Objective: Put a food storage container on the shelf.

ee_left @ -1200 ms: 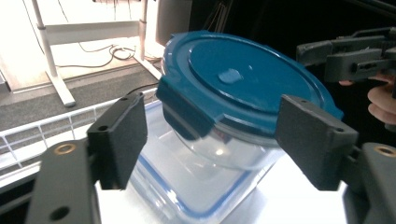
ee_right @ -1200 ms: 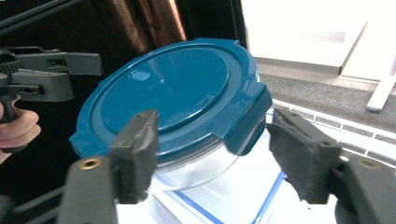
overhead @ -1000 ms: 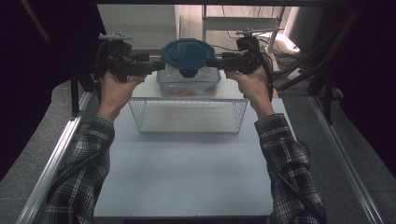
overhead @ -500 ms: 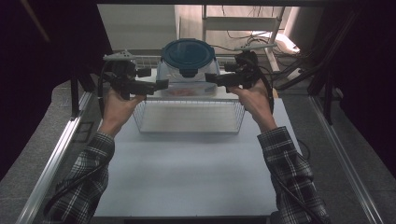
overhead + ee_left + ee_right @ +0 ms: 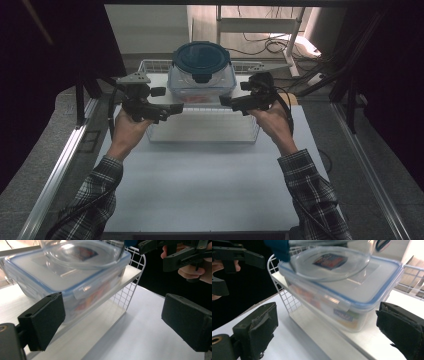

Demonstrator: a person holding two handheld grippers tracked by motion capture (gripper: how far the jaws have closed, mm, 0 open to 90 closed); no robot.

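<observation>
High view: the round clear glass bowl with a dark blue lid [image 5: 201, 59] sits on top of the rectangular clear plastic box with a blue-edged lid [image 5: 200, 89], on the upper shelf of the white wire rack [image 5: 202, 131] at the far middle of the white table [image 5: 200, 190]. The left gripper [image 5: 170, 109] and right gripper [image 5: 227, 101] flank the box, jaws just opened and holding nothing. I judge a stray nudge from either could slide the stacked bowl off.
</observation>
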